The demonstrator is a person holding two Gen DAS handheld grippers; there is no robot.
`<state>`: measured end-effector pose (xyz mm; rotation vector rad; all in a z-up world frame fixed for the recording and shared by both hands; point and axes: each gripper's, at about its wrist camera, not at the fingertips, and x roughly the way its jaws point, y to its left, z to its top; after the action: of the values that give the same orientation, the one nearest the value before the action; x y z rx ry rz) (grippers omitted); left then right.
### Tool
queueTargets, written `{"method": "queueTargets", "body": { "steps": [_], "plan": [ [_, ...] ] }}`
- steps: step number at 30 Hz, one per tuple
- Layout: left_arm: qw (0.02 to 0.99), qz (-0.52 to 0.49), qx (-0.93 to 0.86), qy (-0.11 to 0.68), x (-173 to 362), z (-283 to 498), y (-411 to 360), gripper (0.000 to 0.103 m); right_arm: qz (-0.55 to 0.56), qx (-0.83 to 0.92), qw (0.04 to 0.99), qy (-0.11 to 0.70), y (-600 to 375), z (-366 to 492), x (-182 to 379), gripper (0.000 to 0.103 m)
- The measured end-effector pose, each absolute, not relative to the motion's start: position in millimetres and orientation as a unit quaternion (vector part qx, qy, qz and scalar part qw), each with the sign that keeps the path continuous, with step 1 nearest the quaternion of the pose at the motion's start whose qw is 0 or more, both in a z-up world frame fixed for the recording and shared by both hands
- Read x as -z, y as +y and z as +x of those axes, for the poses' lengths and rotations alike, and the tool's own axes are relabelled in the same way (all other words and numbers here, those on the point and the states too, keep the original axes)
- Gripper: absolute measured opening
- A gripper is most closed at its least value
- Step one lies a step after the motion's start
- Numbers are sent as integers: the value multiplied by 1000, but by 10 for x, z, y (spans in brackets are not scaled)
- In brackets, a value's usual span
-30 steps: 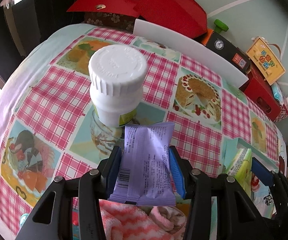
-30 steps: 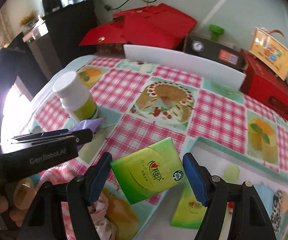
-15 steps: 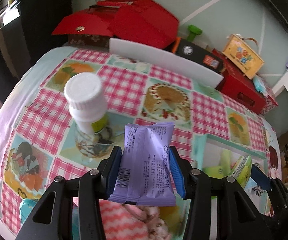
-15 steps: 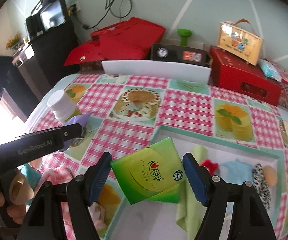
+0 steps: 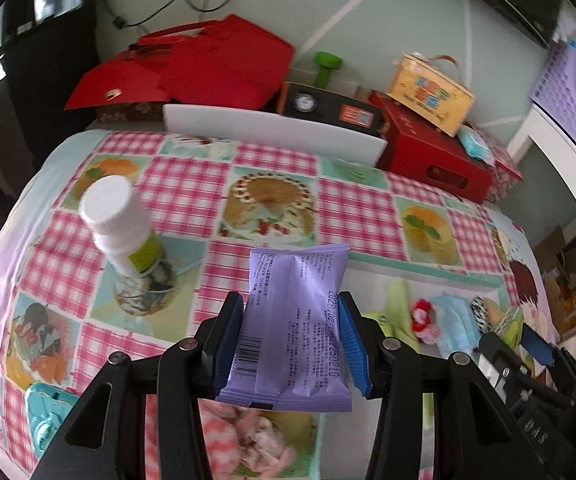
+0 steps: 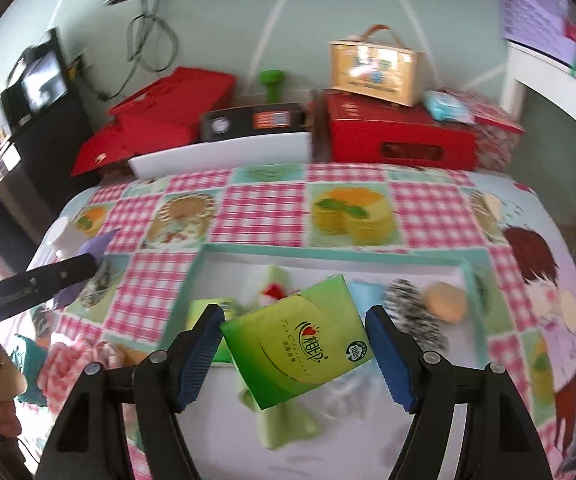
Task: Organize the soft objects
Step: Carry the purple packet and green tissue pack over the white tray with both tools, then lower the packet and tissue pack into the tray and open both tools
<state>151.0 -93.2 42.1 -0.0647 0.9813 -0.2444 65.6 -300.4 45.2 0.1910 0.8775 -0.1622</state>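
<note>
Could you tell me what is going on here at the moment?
A person is sorting soft things with a gripper in each hand. The left gripper is shut on a purple packet, held above the checked tablecloth near a white bottle. The right gripper holds a green tissue pack over a white tray that already contains several small soft items. Neither thing has been set down yet.

purple packet (image 5: 293, 320) dated 2028/02, 20250210

Left gripper (image 5: 291, 344) and right gripper (image 6: 293, 354): black linkage arms, silver pivot screws, ribbed blue finger pads (image 6: 389, 360), white lettering
</note>
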Motion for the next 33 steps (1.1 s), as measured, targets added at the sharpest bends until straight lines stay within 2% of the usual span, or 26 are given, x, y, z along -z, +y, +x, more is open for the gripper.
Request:
{"method": "queueTargets", "body": {
  "steps": [12, 30, 33],
  "plan": [
    [848, 29, 184, 496, -226, 1248, -1563, 49, 149, 155, 877, 430, -3661, 184, -366, 76],
    [812, 74, 205, 542, 212, 855, -1885, 49, 162, 139, 842, 496, -3655, 89, 118, 76],
    [812, 73, 207, 541, 191, 856, -1887, 54, 155, 138, 841, 499, -3643, 112, 126, 77]
  ]
}}
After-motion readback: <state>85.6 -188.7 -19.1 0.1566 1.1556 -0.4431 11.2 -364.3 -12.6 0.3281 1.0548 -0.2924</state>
